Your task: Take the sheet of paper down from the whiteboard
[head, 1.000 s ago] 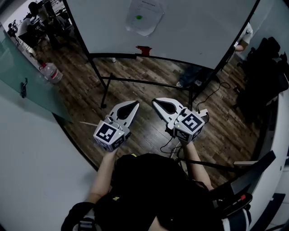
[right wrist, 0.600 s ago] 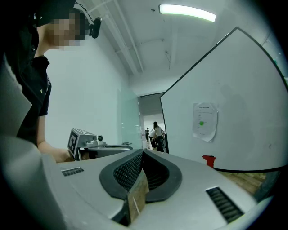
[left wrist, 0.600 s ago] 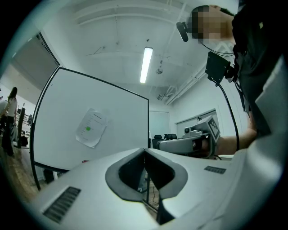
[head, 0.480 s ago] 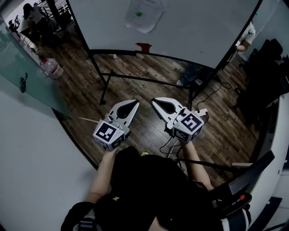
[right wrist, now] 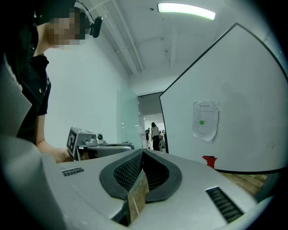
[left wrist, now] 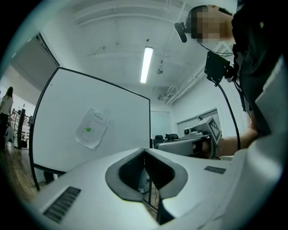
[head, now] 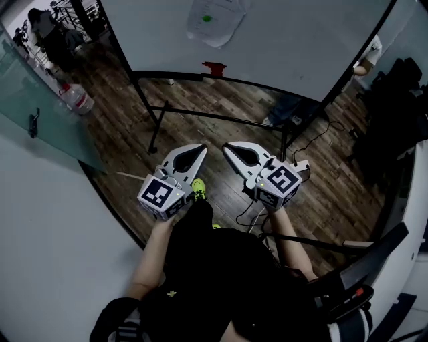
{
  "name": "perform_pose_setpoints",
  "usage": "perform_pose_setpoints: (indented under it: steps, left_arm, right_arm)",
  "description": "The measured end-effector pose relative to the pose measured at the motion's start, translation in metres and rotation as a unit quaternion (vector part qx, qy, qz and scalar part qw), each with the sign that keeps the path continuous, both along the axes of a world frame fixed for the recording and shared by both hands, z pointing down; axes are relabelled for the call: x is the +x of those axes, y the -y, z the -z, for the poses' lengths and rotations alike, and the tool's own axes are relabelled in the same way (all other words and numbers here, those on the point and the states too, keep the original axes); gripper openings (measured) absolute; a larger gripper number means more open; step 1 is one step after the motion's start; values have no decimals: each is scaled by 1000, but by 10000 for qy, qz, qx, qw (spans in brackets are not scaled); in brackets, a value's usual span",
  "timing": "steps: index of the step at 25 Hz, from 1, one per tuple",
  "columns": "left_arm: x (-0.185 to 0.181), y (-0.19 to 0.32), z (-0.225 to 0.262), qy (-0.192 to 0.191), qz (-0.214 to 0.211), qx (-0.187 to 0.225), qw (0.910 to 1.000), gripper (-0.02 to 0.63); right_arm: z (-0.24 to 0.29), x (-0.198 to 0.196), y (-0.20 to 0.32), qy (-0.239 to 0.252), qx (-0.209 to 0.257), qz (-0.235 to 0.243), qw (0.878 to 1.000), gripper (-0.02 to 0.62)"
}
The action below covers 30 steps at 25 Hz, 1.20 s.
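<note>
Left tongs (head: 200, 149) and right tongs (head: 227, 147) closed, empty; paper (head: 214, 20) hangs on whiteboard (head: 294, 40).

Head view looks steeply down; both gripper views face the whiteboard (head: 287, 40).

The left gripper (head: 200, 149) and right gripper (head: 227, 147) are held side by side over the wooden floor (head: 221, 100), each with its jaws closed to a point. Well ahead of the jaw tips stands a whiteboard (head: 301, 40) with a sheet of paper (head: 215, 20) on it. A red object (head: 214, 69) sits at the board's lower edge, below the paper. A water bottle (head: 77, 101) stands far to the left of the left jaws.
</note>
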<state>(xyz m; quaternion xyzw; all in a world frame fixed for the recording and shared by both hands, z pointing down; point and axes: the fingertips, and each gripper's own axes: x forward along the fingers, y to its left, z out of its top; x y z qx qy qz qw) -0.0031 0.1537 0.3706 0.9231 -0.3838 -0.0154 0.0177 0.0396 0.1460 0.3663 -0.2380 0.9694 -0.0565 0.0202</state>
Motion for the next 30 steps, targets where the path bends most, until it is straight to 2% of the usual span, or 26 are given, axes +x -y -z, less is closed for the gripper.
perform_pose_setpoints:
  steps: [13,30]
  left_arm:
    - [-11,56,-5,-19,-138,4,9999,20]
    - [-34,158,0,14,-395,25,9992,20]
  right_arm:
    - [-2,-12,51,-26,44,-143,9999,-6]
    - [0,-40,155,-81,-44,-467,9989,-6]
